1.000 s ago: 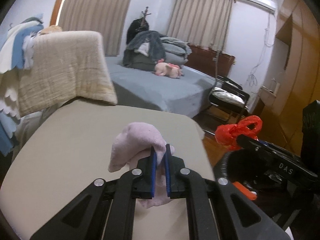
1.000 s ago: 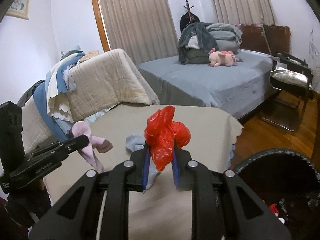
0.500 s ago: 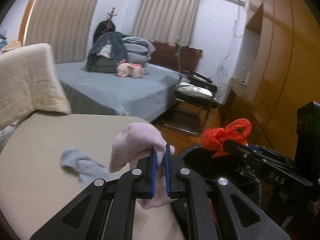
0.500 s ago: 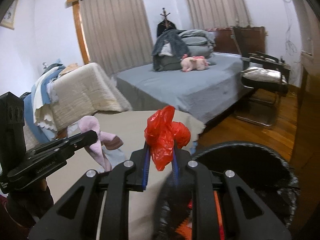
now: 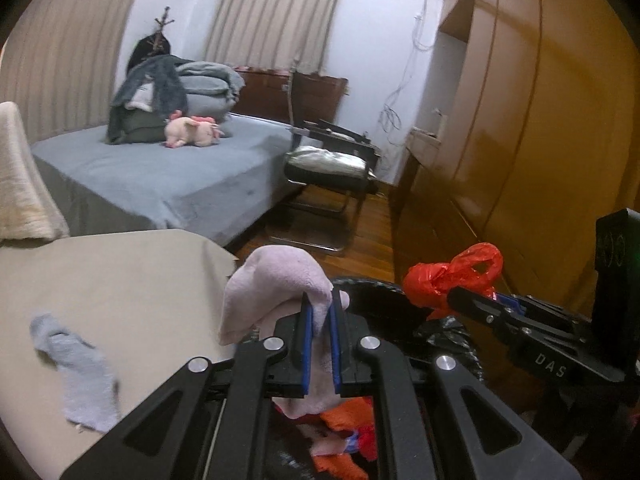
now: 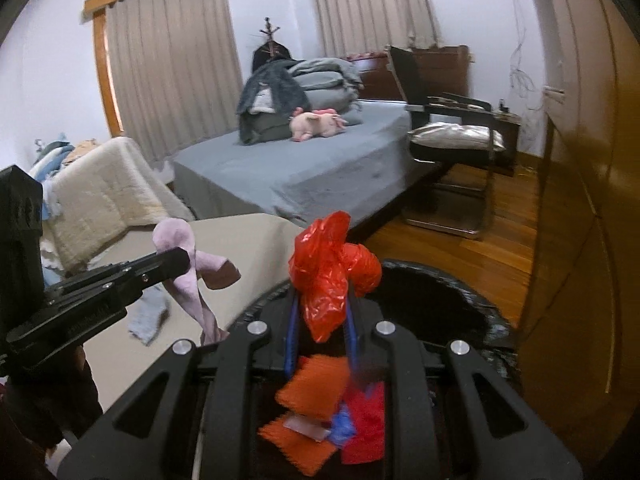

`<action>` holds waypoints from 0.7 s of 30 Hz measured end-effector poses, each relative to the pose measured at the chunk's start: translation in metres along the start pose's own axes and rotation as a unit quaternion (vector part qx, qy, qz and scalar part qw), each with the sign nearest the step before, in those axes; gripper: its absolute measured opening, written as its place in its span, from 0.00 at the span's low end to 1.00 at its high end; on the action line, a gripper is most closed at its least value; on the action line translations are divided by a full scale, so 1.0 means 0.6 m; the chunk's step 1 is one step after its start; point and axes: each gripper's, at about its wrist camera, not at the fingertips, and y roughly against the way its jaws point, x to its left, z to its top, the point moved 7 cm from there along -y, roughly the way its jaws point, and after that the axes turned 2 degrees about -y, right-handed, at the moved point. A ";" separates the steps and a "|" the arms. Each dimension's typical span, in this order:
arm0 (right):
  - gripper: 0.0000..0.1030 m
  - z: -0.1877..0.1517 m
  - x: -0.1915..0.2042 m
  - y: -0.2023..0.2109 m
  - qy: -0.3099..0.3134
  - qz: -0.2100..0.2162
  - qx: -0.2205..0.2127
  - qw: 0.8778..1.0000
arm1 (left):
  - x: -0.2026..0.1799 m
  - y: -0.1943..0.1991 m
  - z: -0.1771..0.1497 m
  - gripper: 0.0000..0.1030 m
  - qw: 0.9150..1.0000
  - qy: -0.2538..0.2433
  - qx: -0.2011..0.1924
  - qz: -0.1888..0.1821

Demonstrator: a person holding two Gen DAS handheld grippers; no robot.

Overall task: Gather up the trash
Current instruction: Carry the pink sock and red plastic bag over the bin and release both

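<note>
Both tongs over bin (image 6: 460, 280): L gripper (image 5: 320, 312) clamps sock (image 5: 276, 280), R gripper (image 6: 320, 320) clamps bag (image 6: 332, 272). Next I'd open both, drop.

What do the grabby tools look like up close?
Both are black. The left tool and right tool each have two flat fingers with blue pads, angular arms with triangle-shaped cut-outs, and shiny silver bolts. One side shows white letters "DAS".
</note>
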 end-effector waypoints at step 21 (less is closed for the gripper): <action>0.90 -0.051 -0.049 -0.034 -0.019 -0.048 0.027 0.998 | 0.085 0.019 -0.079 0.60 0.998 0.023 0.051 0.039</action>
